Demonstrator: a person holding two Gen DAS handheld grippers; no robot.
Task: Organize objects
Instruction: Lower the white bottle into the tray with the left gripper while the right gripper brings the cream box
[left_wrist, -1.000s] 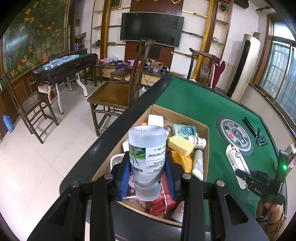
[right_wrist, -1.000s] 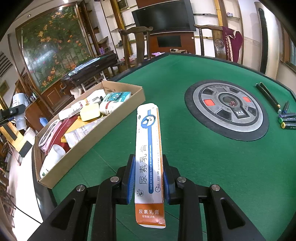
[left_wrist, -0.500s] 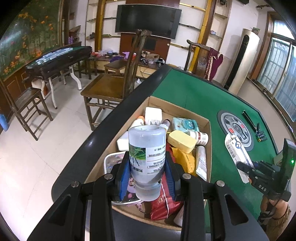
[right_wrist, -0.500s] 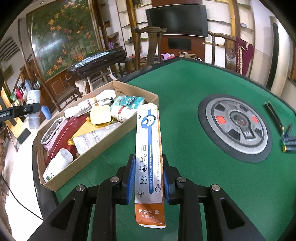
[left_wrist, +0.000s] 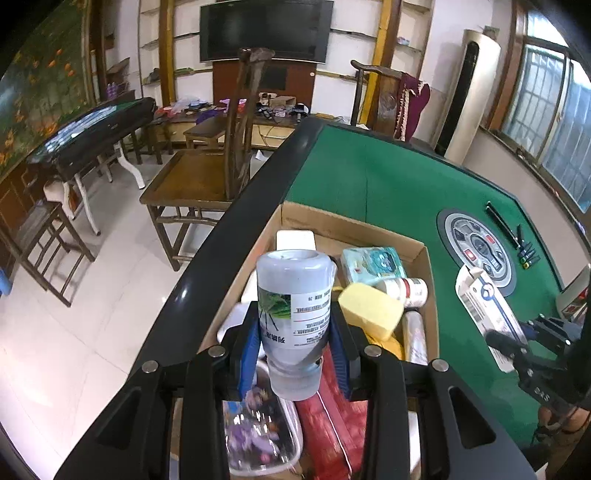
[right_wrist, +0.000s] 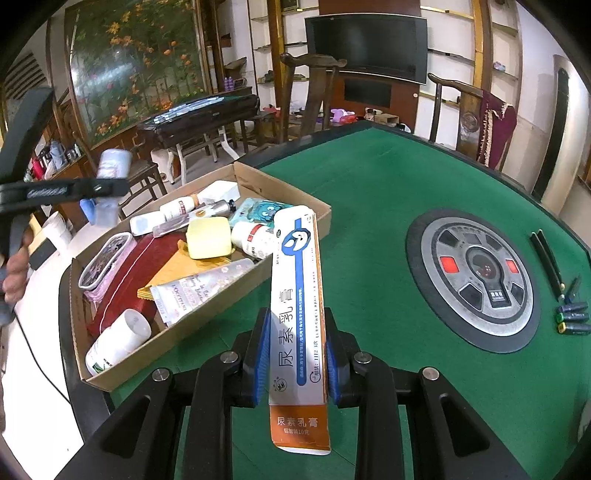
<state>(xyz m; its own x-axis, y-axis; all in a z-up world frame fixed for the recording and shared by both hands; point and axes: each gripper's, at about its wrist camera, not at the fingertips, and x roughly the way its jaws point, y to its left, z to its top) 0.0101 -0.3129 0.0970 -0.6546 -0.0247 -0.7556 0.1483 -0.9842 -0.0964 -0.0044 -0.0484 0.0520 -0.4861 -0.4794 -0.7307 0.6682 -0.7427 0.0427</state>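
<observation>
My left gripper (left_wrist: 293, 345) is shut on a clear plastic bottle (left_wrist: 293, 306) with a white and green label, held above the near end of a cardboard box (left_wrist: 354, 227). The same bottle (right_wrist: 110, 184) and left gripper (right_wrist: 99, 190) show at the left of the right wrist view. My right gripper (right_wrist: 297, 356) is shut on a long white, blue and orange ointment carton (right_wrist: 297, 314), held over the green table just right of the cardboard box (right_wrist: 284, 186). The carton (left_wrist: 487, 317) and right gripper (left_wrist: 517, 350) show at the right of the left wrist view.
The box holds several items: a yellow sponge (right_wrist: 207, 242), a white tube (right_wrist: 201, 290), a red pouch (right_wrist: 144, 269), a wipes pack (left_wrist: 373, 262), white bottles (right_wrist: 118, 341). A round grey panel (right_wrist: 476, 273) sits mid-table, with pens and markers (right_wrist: 570, 315) to its right. A wooden chair (left_wrist: 207, 173) stands beside the table.
Both grippers moved closer over the box with their loads. The left gripper and bottle came further into the right wrist view; the box looms larger in both views.
</observation>
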